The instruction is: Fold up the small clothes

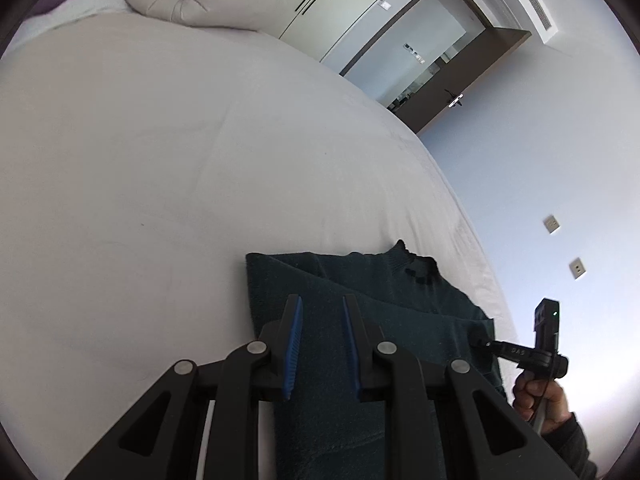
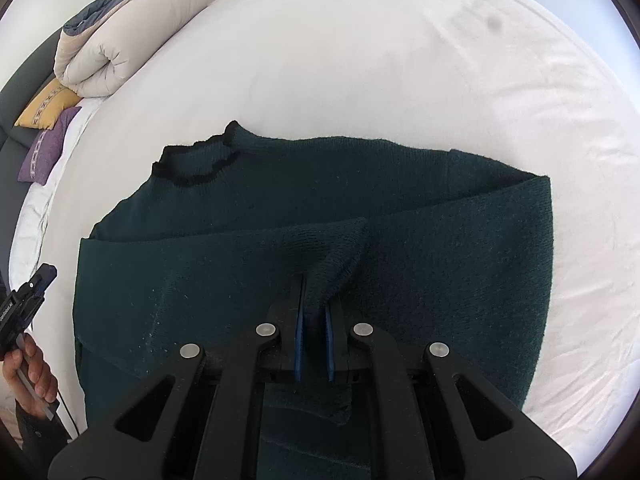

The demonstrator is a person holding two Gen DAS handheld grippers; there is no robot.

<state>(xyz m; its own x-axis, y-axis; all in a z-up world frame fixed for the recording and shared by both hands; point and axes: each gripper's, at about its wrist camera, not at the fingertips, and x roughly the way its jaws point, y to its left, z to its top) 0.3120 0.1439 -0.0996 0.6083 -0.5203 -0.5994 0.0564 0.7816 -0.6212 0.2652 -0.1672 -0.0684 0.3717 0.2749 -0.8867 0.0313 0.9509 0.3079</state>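
A dark green knit sweater (image 2: 248,248) with a black-trimmed collar (image 2: 196,164) lies partly folded on the white bed (image 2: 360,60). My right gripper (image 2: 316,292) is shut on a pinched ridge of the sweater's top layer. My left gripper (image 1: 320,304) is open, its blue pads apart, hovering just above the sweater (image 1: 360,280) near its left edge, holding nothing. The right gripper shows at the sweater's right edge in the left wrist view (image 1: 480,340). The left gripper shows at the far left in the right wrist view (image 2: 44,272).
A rolled beige duvet (image 2: 104,52) lies at the head of the bed, with a yellow pillow (image 2: 48,108) and a purple pillow (image 2: 44,148) beside it. A dark door (image 1: 440,92) and a wall stand beyond the bed's edge (image 1: 460,200).
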